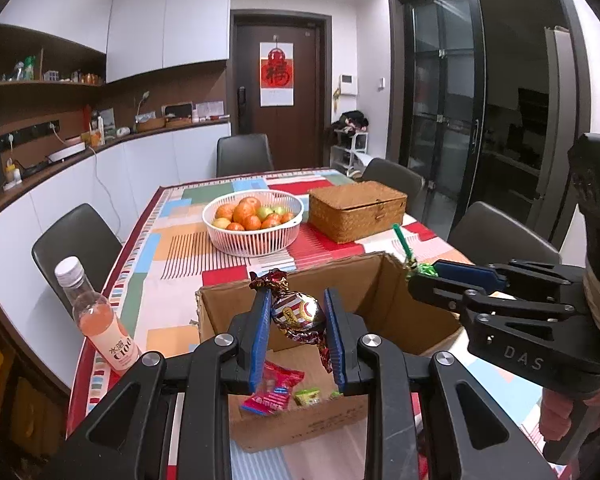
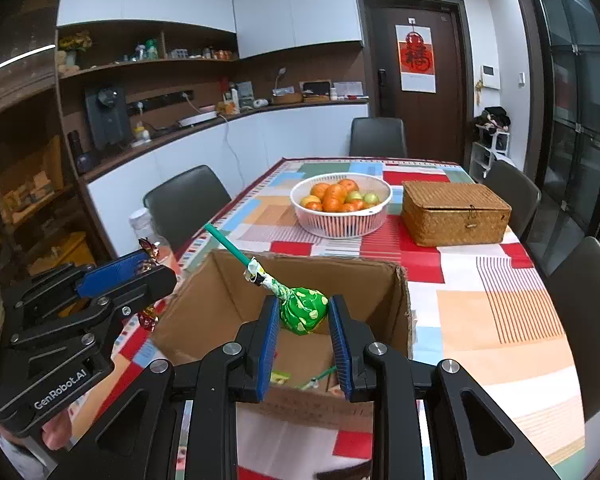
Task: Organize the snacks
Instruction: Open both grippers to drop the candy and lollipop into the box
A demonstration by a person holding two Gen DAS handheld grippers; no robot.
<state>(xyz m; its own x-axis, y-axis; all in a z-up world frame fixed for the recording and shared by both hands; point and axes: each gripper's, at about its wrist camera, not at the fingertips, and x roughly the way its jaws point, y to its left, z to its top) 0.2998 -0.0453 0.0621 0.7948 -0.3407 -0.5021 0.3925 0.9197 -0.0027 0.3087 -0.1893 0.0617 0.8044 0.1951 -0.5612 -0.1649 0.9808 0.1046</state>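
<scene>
Both tongs loaded here: the left gripper (image 1: 298,320) is clenched on a foil-wrapped candy (image 1: 300,312), centre of the left wrist view, hanging above the open cardboard box (image 1: 380,292). The right gripper (image 2: 304,316) grips a green lollipop (image 2: 302,310) by its wrapped head, stick slanting toward the upper left, also over the box. More snacks lie on the box floor. Beyond, upper centre, a white fruit basket (image 2: 340,224) stands beside a wicker box (image 2: 456,214); a pink drink bottle (image 1: 96,320) stands at lower left
</scene>
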